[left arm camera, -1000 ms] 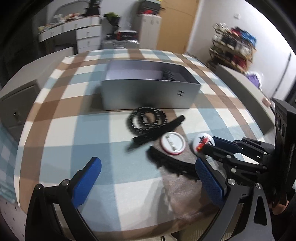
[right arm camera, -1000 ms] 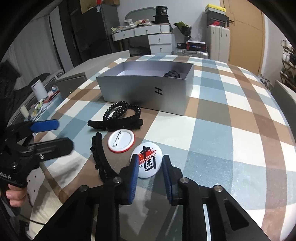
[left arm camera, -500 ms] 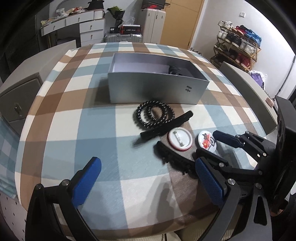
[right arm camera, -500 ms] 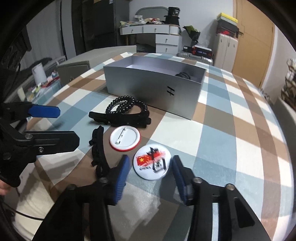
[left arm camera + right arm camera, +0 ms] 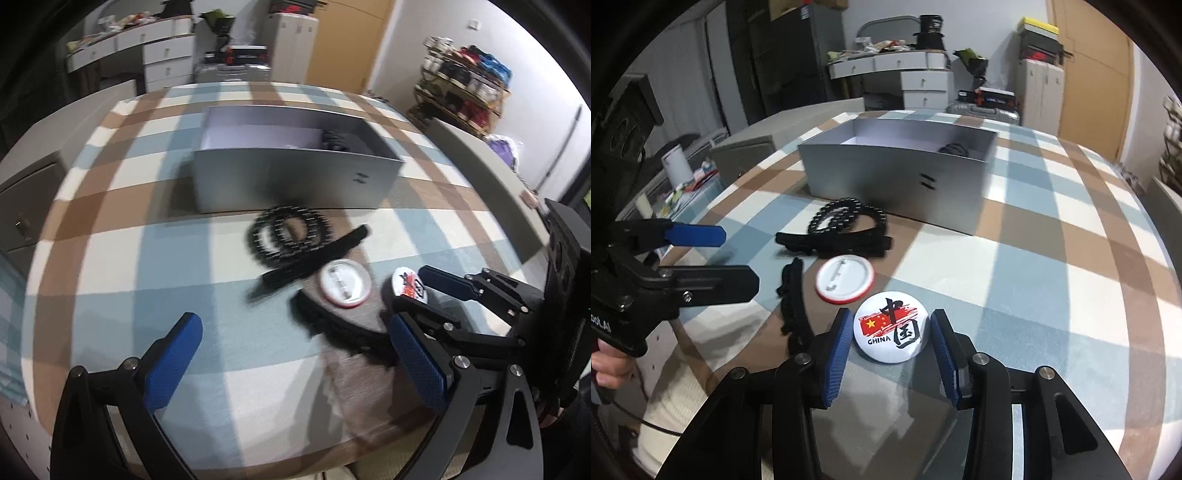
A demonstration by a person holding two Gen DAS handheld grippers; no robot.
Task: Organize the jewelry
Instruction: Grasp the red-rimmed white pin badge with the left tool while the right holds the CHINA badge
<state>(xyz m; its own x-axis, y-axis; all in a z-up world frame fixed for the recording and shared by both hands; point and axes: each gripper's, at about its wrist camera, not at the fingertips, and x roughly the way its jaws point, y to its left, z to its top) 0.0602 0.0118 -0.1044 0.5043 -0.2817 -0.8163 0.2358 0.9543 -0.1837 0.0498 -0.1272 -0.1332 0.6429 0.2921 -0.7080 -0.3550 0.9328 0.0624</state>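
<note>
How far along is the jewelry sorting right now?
Done: one dark item lies in the grey box. In hand: the right gripper is closing around the China badge. Left: bead bracelet, two black hair clips, and the face-down badge.

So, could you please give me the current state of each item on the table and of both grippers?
Silver box: open, something dark inside.
Flag badge: face up, between the right gripper's pads.
Red-rimmed badge: face down, pin showing.
Beaded bracelet: coiled on the cloth.
Right gripper: jaws closing around the flag badge, not yet pressing.
Left gripper: open, empty.
</note>
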